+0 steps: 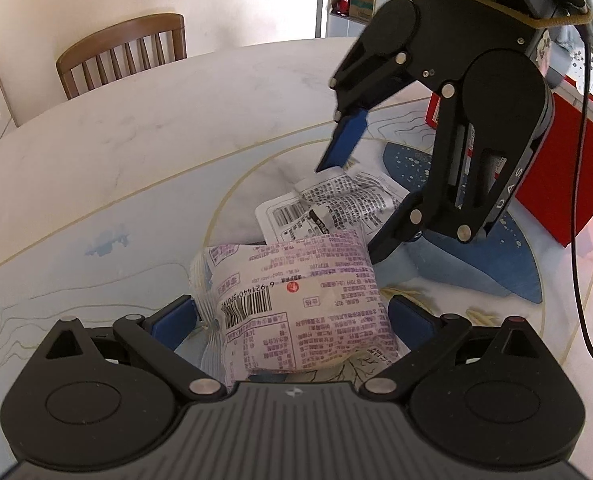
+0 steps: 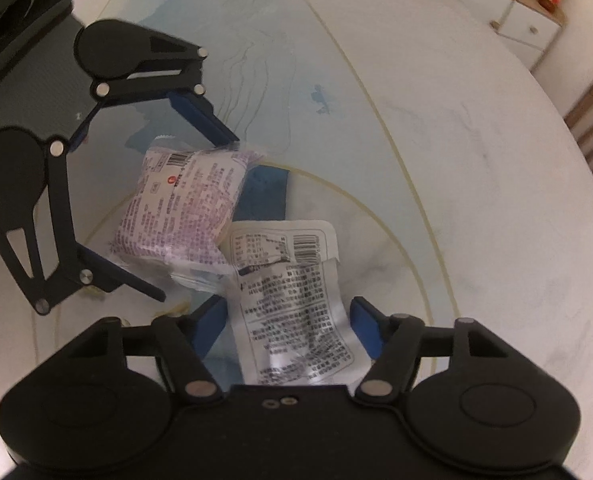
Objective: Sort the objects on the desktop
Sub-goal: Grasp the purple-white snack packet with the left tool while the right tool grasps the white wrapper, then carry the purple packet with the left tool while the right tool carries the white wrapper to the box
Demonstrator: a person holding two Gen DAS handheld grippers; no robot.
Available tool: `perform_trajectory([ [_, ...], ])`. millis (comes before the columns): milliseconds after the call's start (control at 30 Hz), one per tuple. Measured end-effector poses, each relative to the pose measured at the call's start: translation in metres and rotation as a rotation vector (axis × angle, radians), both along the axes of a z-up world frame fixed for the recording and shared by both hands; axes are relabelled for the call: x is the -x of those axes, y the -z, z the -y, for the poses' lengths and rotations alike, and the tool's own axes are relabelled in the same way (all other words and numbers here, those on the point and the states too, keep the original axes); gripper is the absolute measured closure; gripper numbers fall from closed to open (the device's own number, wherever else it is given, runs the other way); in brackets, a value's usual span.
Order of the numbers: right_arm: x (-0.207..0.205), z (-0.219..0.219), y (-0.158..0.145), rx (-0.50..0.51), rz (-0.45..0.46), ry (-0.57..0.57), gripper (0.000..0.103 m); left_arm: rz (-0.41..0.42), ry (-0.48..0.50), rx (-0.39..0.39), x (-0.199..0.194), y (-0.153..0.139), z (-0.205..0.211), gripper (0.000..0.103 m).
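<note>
A puffy packet with purple print (image 1: 296,300) lies on the table between the blue fingers (image 1: 176,320) of my left gripper (image 1: 292,316). The jaws stand wide, the pads just at its wrapper edges; I see no squeeze. The right wrist view shows that gripper (image 2: 184,208) straddling the same purple packet (image 2: 180,208). A flat white packet with black print (image 2: 296,320) lies between the fingers (image 2: 366,328) of my right gripper (image 2: 288,320), which is open and pointed steeply down. That white packet (image 1: 348,200) rests partly on another white packet with a barcode (image 2: 296,240).
A red box (image 1: 568,160) stands on the table right of the right gripper (image 1: 356,208). The round marble table (image 1: 156,128) has a blue patterned centre. A wooden chair (image 1: 124,52) sits at its far edge and a low white cabinet (image 2: 524,28) stands beyond.
</note>
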State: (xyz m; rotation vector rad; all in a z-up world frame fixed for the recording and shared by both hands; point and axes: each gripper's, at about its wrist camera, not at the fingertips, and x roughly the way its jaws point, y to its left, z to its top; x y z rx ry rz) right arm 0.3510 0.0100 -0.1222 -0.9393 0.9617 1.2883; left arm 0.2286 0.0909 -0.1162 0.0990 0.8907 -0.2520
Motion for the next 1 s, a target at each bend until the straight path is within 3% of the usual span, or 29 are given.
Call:
perform_trajectory([
  [200, 0.007, 0.004, 0.002, -0.011, -0.009, 0.162, 0.038, -0.005, -0.005, 0.011, 0.0, -0.001, -0.001, 0.002],
  [467, 0.042, 0.004, 0.002, 0.004, 0.093, 0.349, 0.04, 0.002, -0.014, -0.005, 0.003, -0.002, 0.002, 0.005],
  [900, 0.069, -0.008, 0.004, 0.018, 0.13, 0.425, 0.043, -0.001, -0.019, -0.007, -0.001, -0.01, 0.0, 0.033],
  [1000, 0.066, -0.01, 0.002, 0.014, 0.133, 0.448, 0.043, -0.007, -0.021, 0.005, 0.0, -0.013, -0.001, 0.034],
])
